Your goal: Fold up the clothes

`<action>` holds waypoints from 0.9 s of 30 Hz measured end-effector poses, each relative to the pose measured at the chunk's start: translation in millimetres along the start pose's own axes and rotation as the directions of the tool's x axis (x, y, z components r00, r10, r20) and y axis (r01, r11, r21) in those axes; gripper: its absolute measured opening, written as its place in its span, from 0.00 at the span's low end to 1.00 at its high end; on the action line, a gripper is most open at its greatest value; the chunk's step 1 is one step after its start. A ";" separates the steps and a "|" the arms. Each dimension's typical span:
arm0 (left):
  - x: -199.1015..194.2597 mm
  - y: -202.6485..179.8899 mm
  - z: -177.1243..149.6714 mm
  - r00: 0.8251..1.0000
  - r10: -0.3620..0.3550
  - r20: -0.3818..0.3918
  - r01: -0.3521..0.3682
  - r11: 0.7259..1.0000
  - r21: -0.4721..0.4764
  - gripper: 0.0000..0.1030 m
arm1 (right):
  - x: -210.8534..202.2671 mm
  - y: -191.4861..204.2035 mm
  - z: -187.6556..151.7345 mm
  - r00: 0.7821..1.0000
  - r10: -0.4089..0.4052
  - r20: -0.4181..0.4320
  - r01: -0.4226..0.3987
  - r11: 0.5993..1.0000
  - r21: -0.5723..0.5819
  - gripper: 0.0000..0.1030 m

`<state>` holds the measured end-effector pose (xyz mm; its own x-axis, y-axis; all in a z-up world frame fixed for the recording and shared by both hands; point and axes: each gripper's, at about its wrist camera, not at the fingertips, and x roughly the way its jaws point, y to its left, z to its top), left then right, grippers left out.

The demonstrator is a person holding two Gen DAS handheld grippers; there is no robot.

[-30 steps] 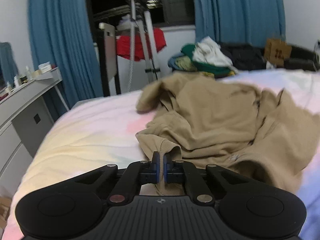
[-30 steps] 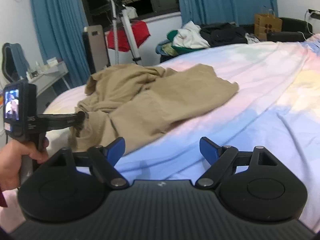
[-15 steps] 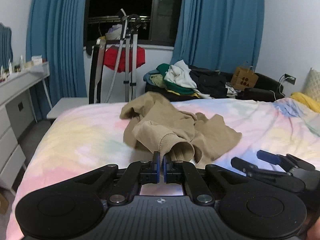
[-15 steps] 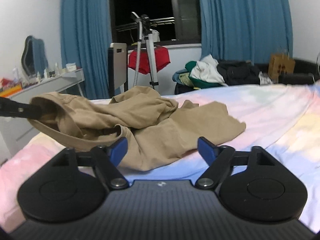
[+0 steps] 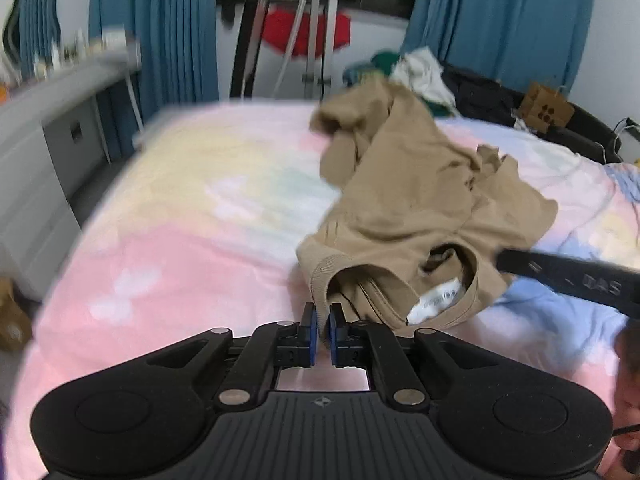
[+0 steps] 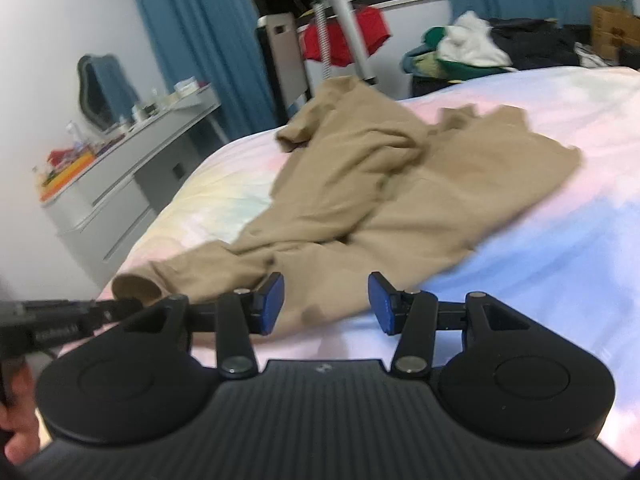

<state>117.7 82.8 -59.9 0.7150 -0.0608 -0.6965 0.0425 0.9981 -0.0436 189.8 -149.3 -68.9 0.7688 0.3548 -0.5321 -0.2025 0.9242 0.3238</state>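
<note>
Left black plastic two-finger gripper (image 5: pixel 320 330): ribbed housing, two round side discs, silver pivot screws, blue rubber fingertip pads (image 5: pixel 309 326). Right black plastic two-finger gripper (image 6: pixel 326 304): same build, small centre logo, blue pads (image 6: pixel 274 300). Bare hand (image 6: pixel 18 412) at frame edge, no sleeve visible.

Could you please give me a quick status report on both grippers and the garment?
Left gripper shut on ribbed hem of tan garment. Right gripper open, over its near edge. Garment crumpled on bed, unfolded. Nothing in the way.
</note>
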 end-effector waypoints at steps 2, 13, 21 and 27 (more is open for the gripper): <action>8.7 0.6 0.3 1.000 0.004 -0.022 -0.004 1.000 -0.004 0.06 | 16.9 12.3 3.7 1.000 0.010 -0.015 -0.010 0.999 -0.042 0.49; 45.9 -1.1 1.4 0.994 0.003 -0.108 -0.005 1.000 -0.015 0.09 | 34.3 17.1 -5.9 0.997 -0.077 -0.011 0.075 0.990 -0.116 0.16; 23.2 -35.9 -20.6 0.993 -0.090 -0.070 0.091 0.996 0.013 0.12 | -29.3 -2.7 -5.3 0.983 -0.185 0.013 0.186 0.980 -0.068 0.11; 18.5 -60.9 -45.8 0.994 -0.027 -0.103 0.042 0.988 0.151 0.13 | -37.6 -40.9 -29.6 0.970 -0.148 -0.192 0.175 0.975 0.134 0.11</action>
<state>96.3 20.8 -102.9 0.6376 -0.0874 -0.7654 0.1780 0.9834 0.0359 151.2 -196.2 -85.3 0.6590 0.2350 -0.7145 0.0183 0.9447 0.3275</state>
